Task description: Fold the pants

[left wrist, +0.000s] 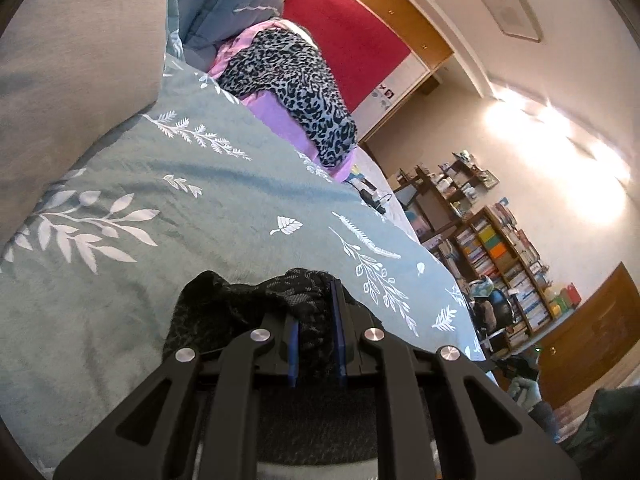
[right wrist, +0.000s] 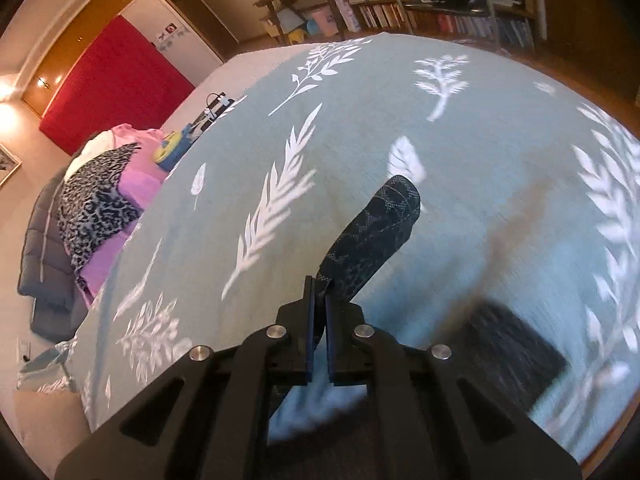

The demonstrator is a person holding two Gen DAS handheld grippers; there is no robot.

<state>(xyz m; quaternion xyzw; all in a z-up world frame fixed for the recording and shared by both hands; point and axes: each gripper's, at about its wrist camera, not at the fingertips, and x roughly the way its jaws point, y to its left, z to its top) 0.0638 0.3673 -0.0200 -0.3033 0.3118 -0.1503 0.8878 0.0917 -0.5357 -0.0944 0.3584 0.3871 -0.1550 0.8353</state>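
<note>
Dark patterned pants (left wrist: 256,304) are bunched on the teal leaf-print bedspread (left wrist: 168,200), right at my left gripper (left wrist: 318,300). Its blue pads are shut on a thick wad of the dark fabric. In the right wrist view, my right gripper (right wrist: 319,296) is shut on a thin edge of the pants, and a strip of the fabric (right wrist: 376,236) hangs lifted above the bedspread (right wrist: 360,112). A blurred dark part of the pants (right wrist: 516,356) lies on the bed to the lower right.
A pile of leopard-print and pink clothes (left wrist: 296,92) and a grey quilted cover (left wrist: 228,12) sit at the bed's far end. A yellow-blue object (right wrist: 172,150) and black cables (right wrist: 216,108) lie by the bed edge. Bookshelves (left wrist: 496,248) stand beyond.
</note>
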